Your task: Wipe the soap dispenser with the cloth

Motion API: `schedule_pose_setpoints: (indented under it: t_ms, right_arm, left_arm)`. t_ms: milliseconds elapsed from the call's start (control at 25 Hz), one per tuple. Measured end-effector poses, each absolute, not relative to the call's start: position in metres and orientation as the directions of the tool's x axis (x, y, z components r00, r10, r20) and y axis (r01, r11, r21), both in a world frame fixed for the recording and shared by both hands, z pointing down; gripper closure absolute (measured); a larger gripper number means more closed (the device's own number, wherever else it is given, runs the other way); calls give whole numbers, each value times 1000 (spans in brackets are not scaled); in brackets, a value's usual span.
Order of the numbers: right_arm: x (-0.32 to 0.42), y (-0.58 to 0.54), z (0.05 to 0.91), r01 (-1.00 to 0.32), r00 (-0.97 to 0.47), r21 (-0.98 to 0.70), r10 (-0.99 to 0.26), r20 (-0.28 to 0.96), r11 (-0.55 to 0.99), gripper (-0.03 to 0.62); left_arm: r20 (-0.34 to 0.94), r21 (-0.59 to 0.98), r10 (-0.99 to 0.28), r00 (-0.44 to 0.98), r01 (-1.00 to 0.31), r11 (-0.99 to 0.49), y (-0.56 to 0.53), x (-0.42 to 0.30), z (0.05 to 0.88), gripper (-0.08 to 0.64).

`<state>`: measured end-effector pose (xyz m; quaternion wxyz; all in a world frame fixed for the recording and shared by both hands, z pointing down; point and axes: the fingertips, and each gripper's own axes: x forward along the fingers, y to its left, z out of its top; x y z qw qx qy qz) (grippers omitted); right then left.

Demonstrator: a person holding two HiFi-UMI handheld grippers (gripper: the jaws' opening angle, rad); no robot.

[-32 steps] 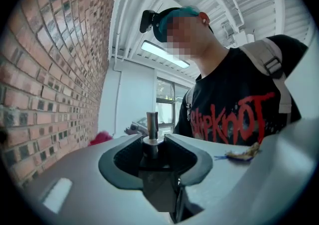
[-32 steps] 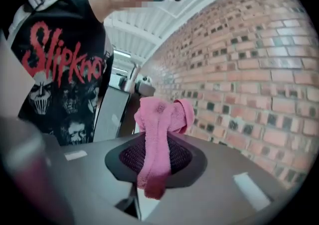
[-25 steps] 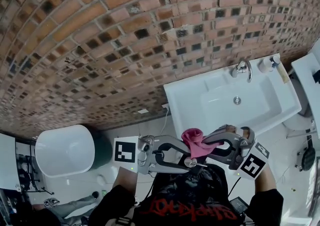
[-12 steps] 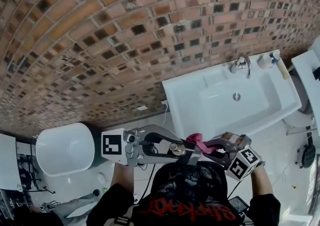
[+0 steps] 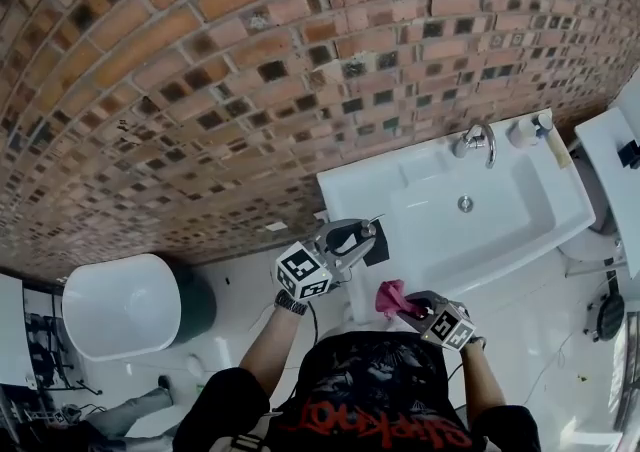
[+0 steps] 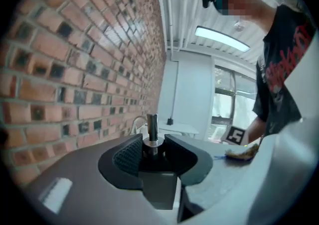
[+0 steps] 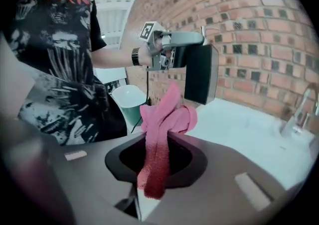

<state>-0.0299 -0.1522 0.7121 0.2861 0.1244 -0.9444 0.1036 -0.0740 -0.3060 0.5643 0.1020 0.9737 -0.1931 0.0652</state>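
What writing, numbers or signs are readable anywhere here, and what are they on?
"Slipknot", in jagged red letters, as it seems to read: on the person's black T-shirt; the right gripper view shows only part of it.
Marker cubes: black-and-white square patterns, no letters or numbers.
Soap dispenser, cloth, sink: no text visible.

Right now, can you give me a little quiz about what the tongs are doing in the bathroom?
1. What do the right tongs hold? A sponge, B cloth, C brush.
2. True or false: the left tongs grip the dispenser.
3. Fill in: the wall behind the sink is made of ___.

Key: 1 B. 2 true. 3 brick.
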Motion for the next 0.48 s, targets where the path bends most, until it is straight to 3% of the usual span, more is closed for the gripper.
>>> schedule_pose_setpoints:
  t_ms: [200, 480]
  right_arm:
    - [-33, -175, 751, -494, -757, -236, -281, 589, 837, 522]
    - [-30, -208, 815, -624, -636, -262, -284, 717, 736, 522]
  left_arm:
    - [313, 133, -441, 841, -498, -857, -347, -71, 671, 419]
    - [448, -15, -397, 801, -437, -899, -379, -72, 739, 419]
